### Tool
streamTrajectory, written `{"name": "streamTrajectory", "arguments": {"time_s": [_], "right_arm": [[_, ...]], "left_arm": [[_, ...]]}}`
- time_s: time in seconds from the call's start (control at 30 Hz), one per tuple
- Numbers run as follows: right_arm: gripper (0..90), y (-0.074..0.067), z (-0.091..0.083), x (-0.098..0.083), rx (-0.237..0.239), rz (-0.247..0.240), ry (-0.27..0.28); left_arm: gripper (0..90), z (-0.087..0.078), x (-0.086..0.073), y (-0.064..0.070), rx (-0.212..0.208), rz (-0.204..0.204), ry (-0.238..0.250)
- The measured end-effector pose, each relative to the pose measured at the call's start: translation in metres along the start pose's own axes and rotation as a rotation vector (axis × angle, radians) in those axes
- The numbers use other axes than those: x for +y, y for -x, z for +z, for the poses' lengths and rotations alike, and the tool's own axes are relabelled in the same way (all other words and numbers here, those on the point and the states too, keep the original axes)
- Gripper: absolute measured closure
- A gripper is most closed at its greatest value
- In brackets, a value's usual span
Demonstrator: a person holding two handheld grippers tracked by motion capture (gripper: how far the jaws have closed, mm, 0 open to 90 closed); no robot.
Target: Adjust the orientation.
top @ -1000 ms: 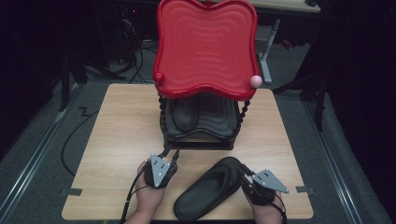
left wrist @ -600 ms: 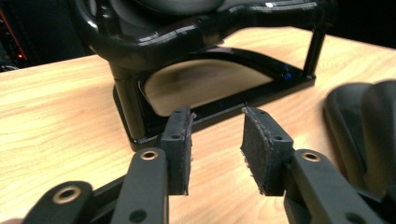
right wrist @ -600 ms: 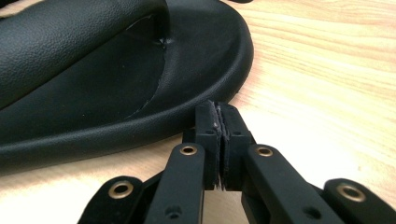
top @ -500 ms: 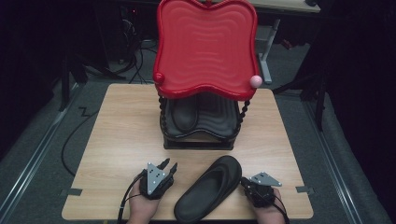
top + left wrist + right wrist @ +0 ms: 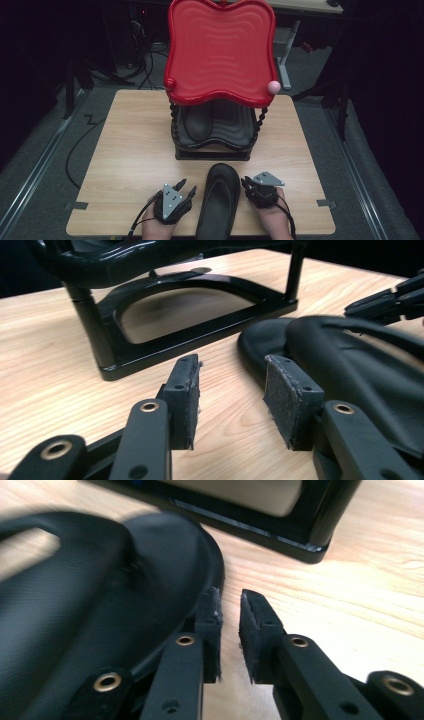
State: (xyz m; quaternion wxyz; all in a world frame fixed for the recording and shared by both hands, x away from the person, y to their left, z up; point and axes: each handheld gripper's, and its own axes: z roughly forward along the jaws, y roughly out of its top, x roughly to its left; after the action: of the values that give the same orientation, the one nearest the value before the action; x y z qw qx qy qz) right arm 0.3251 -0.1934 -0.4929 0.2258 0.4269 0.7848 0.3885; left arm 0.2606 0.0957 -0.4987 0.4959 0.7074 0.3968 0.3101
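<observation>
Left gripper [image 5: 186, 191]: in my left hand [image 5: 159, 227], low over the near edge of the table, jaws apart with a clear gap and bare wood between the pads; they have just been opening further. One pad sits just beside the black slipper's rim, and I cannot tell whether it touches.

Right gripper [image 5: 246, 182]: in my right hand [image 5: 272, 220], on the other side of the slipper. Jaws stand at a narrow gap, just eased open a little, nothing between the pads; the nearer pad lies just beside the slipper's edge.

Black slipper [image 5: 218, 200]: lies flat on the table [image 5: 125, 150] between my two grippers, toe towards the rack, heel at the near edge, held by neither gripper.

Black rack [image 5: 212, 150]: stands just beyond the slipper's toe, mid-table, with twisted posts. Its dark lower tray carries another black slipper [image 5: 196, 122] on its left half.

Red tray [image 5: 220, 50]: wavy-edged top tier of the rack, tilted up towards the camera, with a pink knob [image 5: 273, 87] at its right corner
</observation>
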Motion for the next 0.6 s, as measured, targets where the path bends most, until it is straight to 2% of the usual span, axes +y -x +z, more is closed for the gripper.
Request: {"name": "streamTrajectory", "arguments": {"time_s": [0.1, 0.2, 0.27, 0.3, 0.4, 0.47, 0.53, 0.6], "right_arm": [[70.4, -0.007, -0.021, -0.004, 0.031, 0.029, 0.062], [65.0, -0.020, -0.041, -0.005, 0.062, 0.042, 0.119], [59.8, -0.033, -0.052, -0.007, 0.113, 0.067, 0.152], [59.8, -0.033, -0.052, -0.007, 0.113, 0.067, 0.152], [54.8, -0.049, -0.050, -0.013, 0.155, 0.070, 0.126], [54.8, -0.056, -0.045, -0.016, 0.153, 0.052, 0.099], [59.0, -0.061, -0.038, -0.018, 0.147, 0.034, 0.067], [60.7, -0.061, -0.034, -0.017, 0.124, 0.014, 0.063]], "left_arm": [[54.5, 0.001, 0.003, 0.006, -0.005, -0.009, 0.005], [52.8, 0.003, 0.005, 0.013, -0.037, -0.022, 0.007], [51.4, 0.002, 0.006, 0.020, -0.064, -0.014, 0.011], [51.4, 0.002, 0.006, 0.023, -0.079, -0.010, 0.012], [49.4, 0.003, 0.006, 0.033, -0.113, 0.007, 0.006], [49.2, 0.006, 0.005, 0.038, -0.126, 0.017, -0.004], [49.8, 0.010, 0.003, 0.042, -0.127, 0.032, -0.035], [55.3, 0.013, 0.001, 0.043, -0.124, 0.029, -0.057]]}}
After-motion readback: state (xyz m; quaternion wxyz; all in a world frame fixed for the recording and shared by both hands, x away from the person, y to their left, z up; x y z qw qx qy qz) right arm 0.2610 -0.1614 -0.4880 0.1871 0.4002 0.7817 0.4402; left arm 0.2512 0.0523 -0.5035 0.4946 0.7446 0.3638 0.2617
